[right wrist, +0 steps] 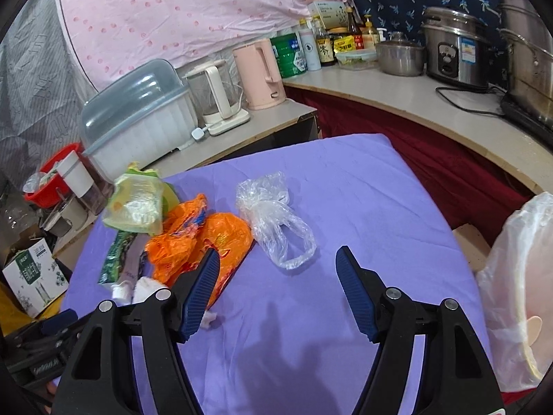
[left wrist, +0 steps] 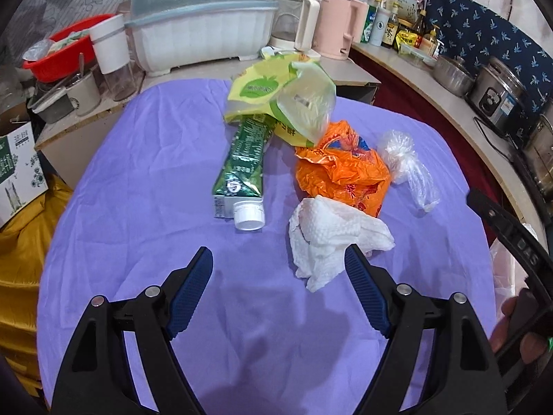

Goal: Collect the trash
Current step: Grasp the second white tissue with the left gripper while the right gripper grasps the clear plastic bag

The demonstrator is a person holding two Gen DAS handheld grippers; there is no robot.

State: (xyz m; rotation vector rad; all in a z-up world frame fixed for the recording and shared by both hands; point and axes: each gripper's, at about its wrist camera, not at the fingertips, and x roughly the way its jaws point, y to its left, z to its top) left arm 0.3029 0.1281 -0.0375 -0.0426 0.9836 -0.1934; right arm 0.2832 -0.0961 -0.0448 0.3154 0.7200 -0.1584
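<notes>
on the purple worktop (left wrist: 138, 207) i see, left to right, a green carton (left wrist: 242, 159), an orange bag (left wrist: 342, 169), a white tissue (left wrist: 331, 238), a clear bag (right wrist: 276, 221). my left hand-held gripper (left wrist: 278, 263) and right hand-held gripper (right wrist: 278, 263) both hover spread wide, gripping nothing. lined bin (right wrist: 518, 294) far right.

Green carton (right wrist: 115, 259) mostly hidden behind orange bag (right wrist: 204, 238); lined bin (right wrist: 518, 294) cut off at right edge.

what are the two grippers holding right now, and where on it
Nothing is held. The left gripper is open above the purple cloth beside the white paper towel; the right gripper is open just short of the clear plastic bag.
</notes>
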